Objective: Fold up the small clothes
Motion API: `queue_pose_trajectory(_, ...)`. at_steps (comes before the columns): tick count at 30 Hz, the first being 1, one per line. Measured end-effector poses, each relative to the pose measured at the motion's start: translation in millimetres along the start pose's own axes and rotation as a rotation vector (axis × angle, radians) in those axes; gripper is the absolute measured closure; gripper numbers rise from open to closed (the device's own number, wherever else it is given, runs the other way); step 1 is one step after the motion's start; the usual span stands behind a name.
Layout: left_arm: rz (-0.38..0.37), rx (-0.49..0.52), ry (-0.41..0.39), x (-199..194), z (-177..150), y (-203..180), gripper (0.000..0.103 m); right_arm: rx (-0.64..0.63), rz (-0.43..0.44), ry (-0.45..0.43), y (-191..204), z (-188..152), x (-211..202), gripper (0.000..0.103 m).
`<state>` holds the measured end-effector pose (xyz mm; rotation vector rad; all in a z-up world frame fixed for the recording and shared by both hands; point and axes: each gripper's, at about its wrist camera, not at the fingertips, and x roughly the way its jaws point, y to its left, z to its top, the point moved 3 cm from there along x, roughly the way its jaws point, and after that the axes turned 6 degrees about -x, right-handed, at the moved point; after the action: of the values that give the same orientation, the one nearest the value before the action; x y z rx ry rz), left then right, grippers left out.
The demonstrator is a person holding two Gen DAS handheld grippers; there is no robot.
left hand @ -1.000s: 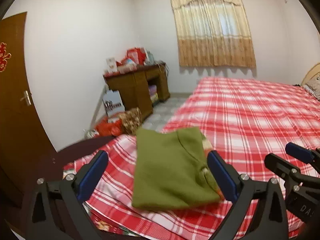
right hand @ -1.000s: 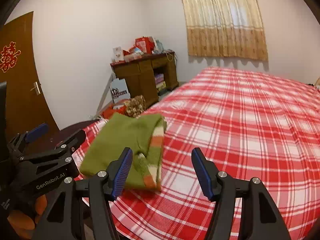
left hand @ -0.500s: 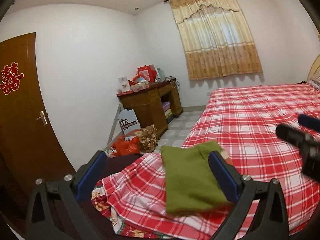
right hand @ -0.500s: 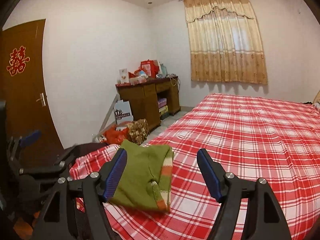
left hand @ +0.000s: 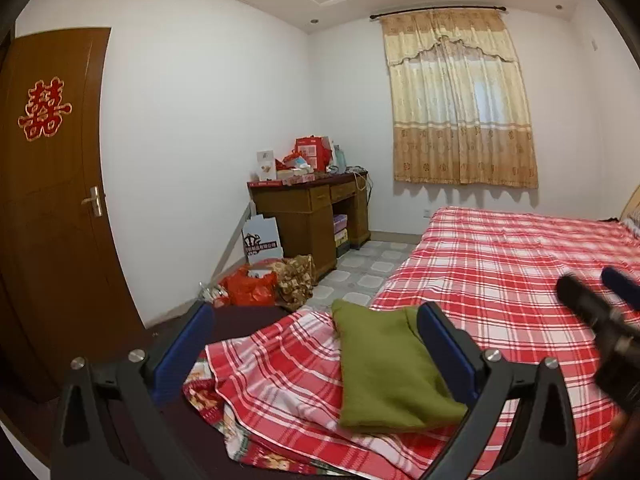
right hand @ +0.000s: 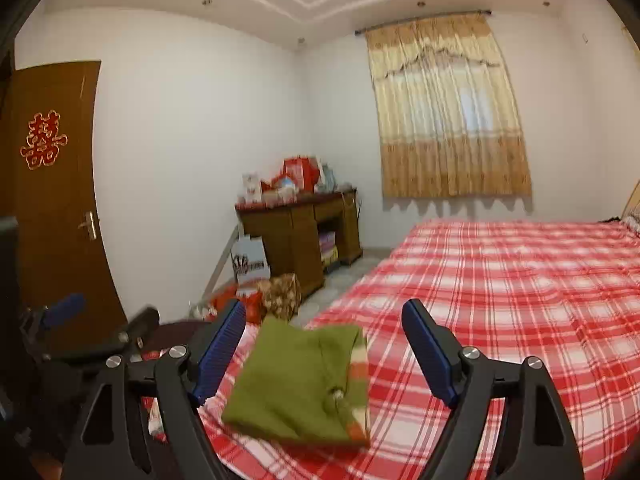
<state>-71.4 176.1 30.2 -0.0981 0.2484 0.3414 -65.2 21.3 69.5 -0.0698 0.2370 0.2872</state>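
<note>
Green folded sweater [left hand: 388,368] rests ahead of both claws on the plaid bedsheet [right hand: 520,300].
Left claw [left hand: 312,352] and right claw [right hand: 324,348] hover wide and empty, suggesting folding is finished.

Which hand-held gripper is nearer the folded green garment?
Hard to call. The left hand-held gripper and right hand-held gripper both hover open above the green garment, neither touching it.

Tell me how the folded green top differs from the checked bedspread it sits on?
The green top is plain olive with striped orange and cream trim; the bedspread is red and white plaid. The top is a small folded bundle near the bed's corner; the bedspread lies spread across the whole bed. Both are soft cloth lying flat, and neither the left claw nor the right claw touches them.
</note>
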Motion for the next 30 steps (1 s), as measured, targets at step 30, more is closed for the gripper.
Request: queue_pose_trajectory(30, -0.017, 0.032, 0.023, -1, -11, -13, 0.000, 0.033, 0.004, 0.017, -12, -10, -2, 0.021)
